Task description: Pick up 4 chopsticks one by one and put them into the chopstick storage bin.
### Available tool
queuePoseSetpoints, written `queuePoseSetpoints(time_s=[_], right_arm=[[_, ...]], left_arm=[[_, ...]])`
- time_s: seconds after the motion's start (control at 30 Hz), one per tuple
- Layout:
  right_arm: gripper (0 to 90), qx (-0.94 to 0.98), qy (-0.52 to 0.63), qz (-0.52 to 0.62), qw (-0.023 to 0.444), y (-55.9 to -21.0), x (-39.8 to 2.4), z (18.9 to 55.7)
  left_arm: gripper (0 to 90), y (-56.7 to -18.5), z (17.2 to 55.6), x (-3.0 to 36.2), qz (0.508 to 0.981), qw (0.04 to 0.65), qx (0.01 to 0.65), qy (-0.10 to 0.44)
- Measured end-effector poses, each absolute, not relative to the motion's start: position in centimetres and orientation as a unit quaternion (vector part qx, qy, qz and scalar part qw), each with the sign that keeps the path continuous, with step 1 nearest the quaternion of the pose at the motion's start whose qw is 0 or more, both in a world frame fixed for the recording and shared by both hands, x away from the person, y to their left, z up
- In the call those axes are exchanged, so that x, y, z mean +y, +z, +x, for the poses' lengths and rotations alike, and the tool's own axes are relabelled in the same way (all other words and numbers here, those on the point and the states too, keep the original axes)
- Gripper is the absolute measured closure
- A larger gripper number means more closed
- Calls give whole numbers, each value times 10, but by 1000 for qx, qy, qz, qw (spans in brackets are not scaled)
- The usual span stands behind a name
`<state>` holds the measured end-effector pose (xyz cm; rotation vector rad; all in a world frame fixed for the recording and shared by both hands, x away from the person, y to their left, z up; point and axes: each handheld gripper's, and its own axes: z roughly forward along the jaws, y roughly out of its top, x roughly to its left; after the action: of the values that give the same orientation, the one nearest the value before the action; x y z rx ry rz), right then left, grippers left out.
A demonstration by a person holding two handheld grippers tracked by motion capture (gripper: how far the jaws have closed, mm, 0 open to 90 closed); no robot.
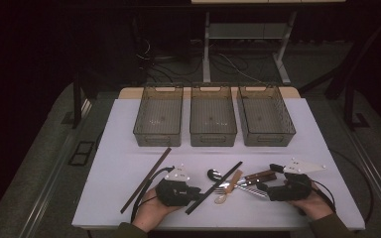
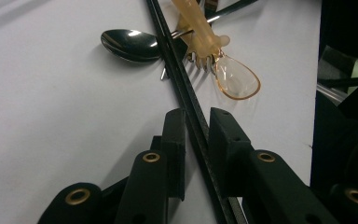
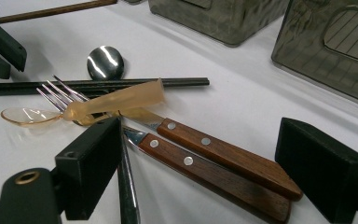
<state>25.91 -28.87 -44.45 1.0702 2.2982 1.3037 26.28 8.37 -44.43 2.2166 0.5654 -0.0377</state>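
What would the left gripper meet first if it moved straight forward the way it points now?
Probably the metal spoon and the clear amber plastic spoon, which lie beside the black chopstick between the left gripper jaws; which comes first is unclear.

bins [image 1: 213,116] behind cutlery pile [image 1: 238,181] | black stick [image 1: 213,187] left of pile, between left gripper [image 1: 198,194] jaws

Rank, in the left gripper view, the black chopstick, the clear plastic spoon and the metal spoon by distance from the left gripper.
1. black chopstick, between the jaws of the left gripper.
2. clear plastic spoon, ahead, right of the chopstick.
3. metal spoon, ahead, to its left; nearly level with the plastic spoon.
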Motion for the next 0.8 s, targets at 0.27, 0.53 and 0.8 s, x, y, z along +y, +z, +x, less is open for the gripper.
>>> queuePoseSetpoints(time_s=[0.27,0.53,0.8], right_arm=[[144,797,453,373,145,-445,-289,259],[144,797,452,373,145,-444,-289,259],[144,796,453,374,145,-444,-289,259]], left_arm=[[768,-447,263,81,881,413,230,-22],[771,-449,262,79,881,412,233,-23],[772,-450,261,78,886,402,231,-15]])
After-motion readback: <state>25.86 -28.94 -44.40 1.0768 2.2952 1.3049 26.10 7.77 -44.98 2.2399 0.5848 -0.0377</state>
